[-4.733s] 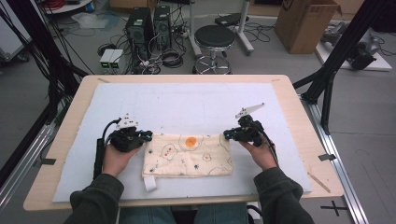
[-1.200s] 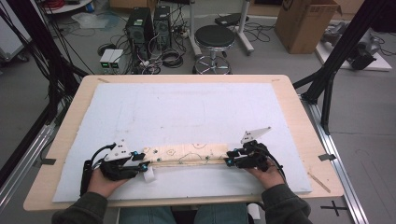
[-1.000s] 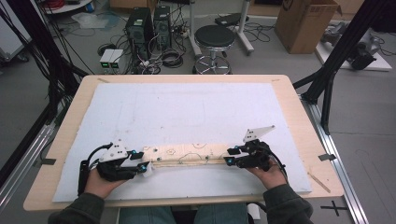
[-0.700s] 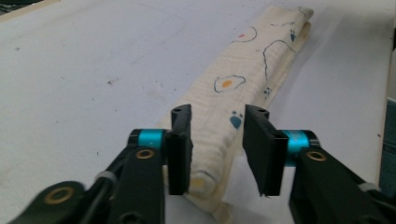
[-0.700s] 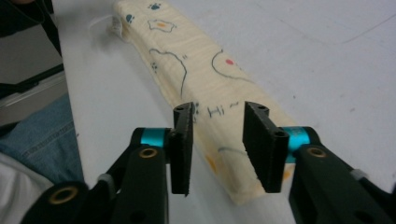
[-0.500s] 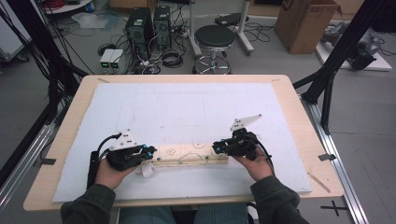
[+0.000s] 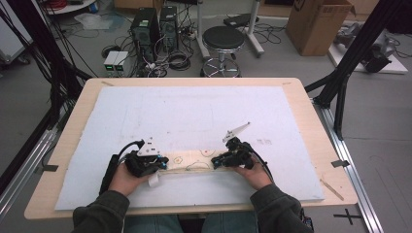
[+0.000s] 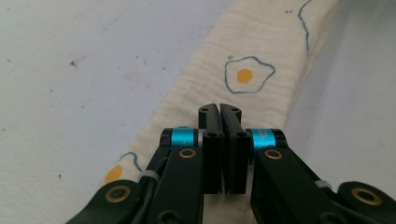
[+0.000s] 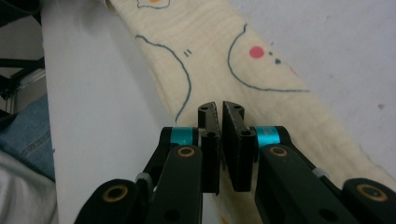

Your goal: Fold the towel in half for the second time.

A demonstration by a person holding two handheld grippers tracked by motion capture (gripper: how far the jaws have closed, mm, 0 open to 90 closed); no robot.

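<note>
A cream cloth printed with fried eggs lies as a narrow folded strip on the mat near the front edge. My left gripper rests over its left end, pointing right. My right gripper is over its right end, pointing left. In the left gripper view the jaws of the left gripper are pressed together just above the cloth, with nothing seen between them. In the right gripper view the right gripper has just closed its jaws, also empty, with the cloth under and beyond them.
A pale blue-white mat covers most of the wooden table. Behind the table on the floor are a stool, computer towers and a cardboard box. The person's jeans show past the mat's edge.
The cloth, spread wide earlier, is now a narrow strip. Over the last second both hands moved inward from its ends toward each other.
</note>
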